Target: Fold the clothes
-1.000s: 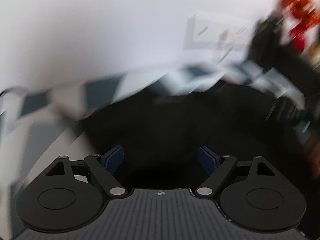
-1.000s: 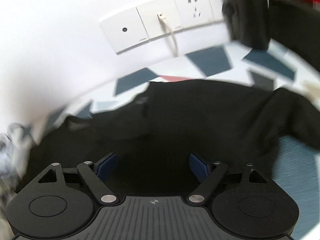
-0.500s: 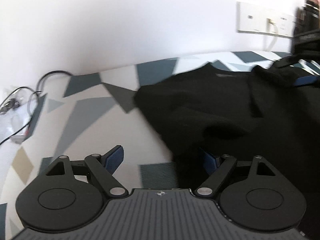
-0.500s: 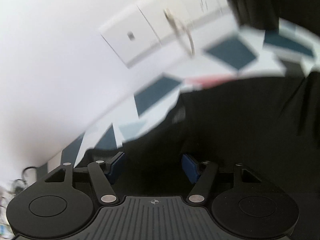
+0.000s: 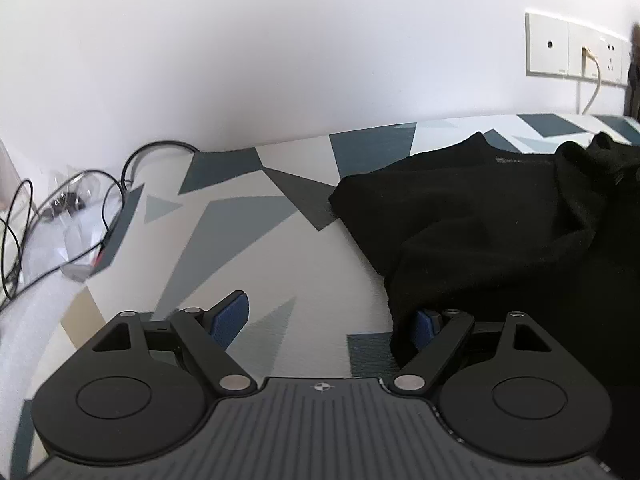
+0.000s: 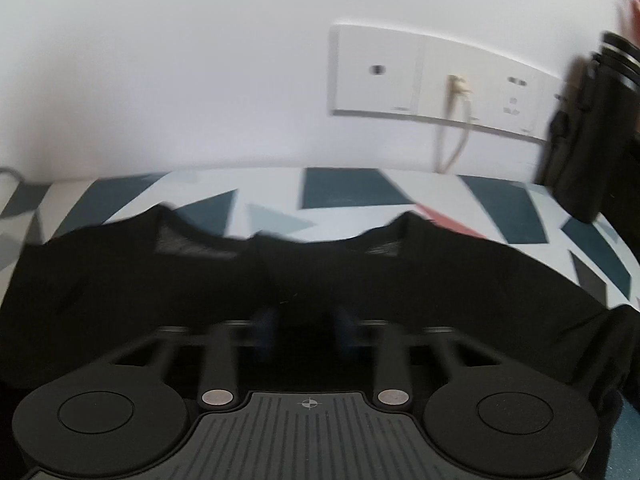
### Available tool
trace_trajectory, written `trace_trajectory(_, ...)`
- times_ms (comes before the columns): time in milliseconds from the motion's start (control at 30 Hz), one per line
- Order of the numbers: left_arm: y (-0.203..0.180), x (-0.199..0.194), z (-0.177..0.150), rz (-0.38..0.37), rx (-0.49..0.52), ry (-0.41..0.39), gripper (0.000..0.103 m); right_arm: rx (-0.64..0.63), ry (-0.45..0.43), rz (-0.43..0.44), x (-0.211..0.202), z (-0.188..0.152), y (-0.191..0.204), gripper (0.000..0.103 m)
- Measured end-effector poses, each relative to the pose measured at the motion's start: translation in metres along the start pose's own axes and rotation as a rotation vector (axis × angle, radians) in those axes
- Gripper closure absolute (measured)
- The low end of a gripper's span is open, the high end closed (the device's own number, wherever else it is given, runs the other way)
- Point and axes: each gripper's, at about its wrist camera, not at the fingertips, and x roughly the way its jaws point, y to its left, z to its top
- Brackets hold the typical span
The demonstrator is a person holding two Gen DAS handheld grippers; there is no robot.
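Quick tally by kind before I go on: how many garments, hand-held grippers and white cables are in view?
Black garment: 1, as far as the folds show
Hand-held gripper: 2, the left hand-held gripper and the right hand-held gripper
White cable: 1
Total: 4
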Motion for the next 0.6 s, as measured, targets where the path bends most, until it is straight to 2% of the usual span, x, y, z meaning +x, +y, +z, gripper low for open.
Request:
trace_trajectory(67, 0.003, 0.000, 0.000, 0.001, -0.006, 0.007, 0.020, 0.050, -0.076, -0.027, -0.015, 0.008, -0.021, 0.099)
trace_trajectory(133, 0.006, 0.000, 0.002, -0.001, -0.022, 0.025, 0.020, 0.076, -0.188, -0.065, -0.039, 0.015, -0.044, 0.099)
trace_trajectory(200, 0.009, -0.003, 0.003, -0.019, -0.039, 0.028, 0.020, 0.101, -0.235, -0.085, -0.059, 0.013, -0.068, 0.099)
trace_trajectory(267, 0.006, -0.008, 0.005, -0.030, -0.019, 0.006, 0.020, 0.130, -0.243, -0.086, -0.077, 0.003, -0.090, 0.099)
trace_trajectory(400, -0.003, -0.009, 0.004, -0.028, 0.052, -0.010, 0.020, 0.205, -0.192, -0.094, -0.087, -0.015, -0.109, 0.098)
trace_trajectory(467, -0.003, -0.007, 0.002, -0.029, 0.057, -0.003, 0.020, 0.242, -0.164, -0.098, -0.092, -0.024, -0.117, 0.089)
trace_trajectory(500, -0.003, -0.006, 0.001, -0.031, 0.059, 0.000, 0.020, 0.261, -0.150, -0.100, -0.094, -0.029, -0.121, 0.079)
trace_trajectory(533, -0.002, -0.005, 0.001, -0.033, 0.060, 0.002, 0.020, 0.280, -0.136, -0.103, -0.096, -0.034, -0.125, 0.074)
trace_trajectory(600, -0.001, -0.005, 0.001, -0.031, 0.069, 0.000, 0.020, 0.318, -0.108, -0.107, -0.100, -0.043, -0.133, 0.068)
